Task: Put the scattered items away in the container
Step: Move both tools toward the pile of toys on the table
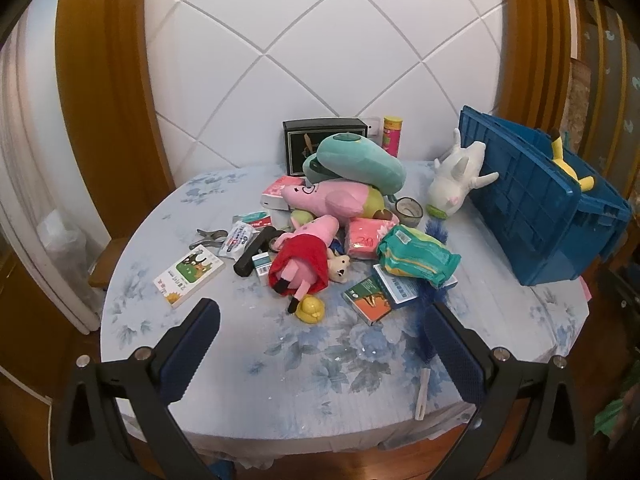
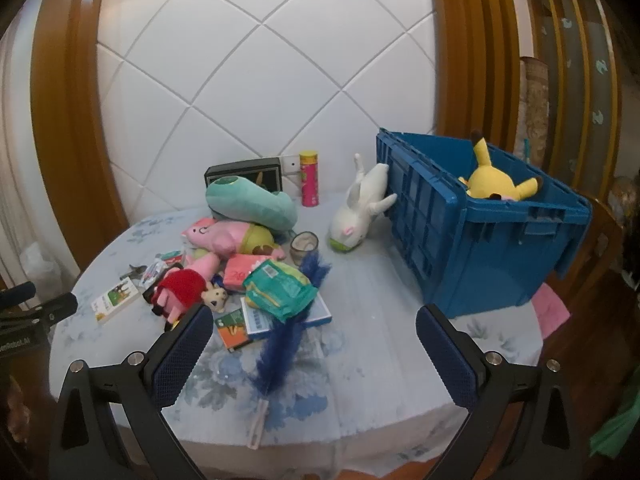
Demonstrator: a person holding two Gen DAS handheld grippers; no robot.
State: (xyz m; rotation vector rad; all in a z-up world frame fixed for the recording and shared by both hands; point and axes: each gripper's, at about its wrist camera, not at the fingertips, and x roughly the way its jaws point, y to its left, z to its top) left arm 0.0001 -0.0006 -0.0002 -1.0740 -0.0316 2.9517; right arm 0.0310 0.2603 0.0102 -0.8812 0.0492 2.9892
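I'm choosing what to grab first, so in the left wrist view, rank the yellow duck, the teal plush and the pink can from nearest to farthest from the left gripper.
1. Yellow duck, just ahead of the left gripper.
2. Teal plush, atop the pile.
3. Pink can, upright by the wall.

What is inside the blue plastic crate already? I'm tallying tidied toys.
A yellow plush toy lies inside the blue plastic crate; the crate's walls hide anything beneath it.

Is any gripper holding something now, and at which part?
No. The left gripper and right gripper are both open and empty above the table.
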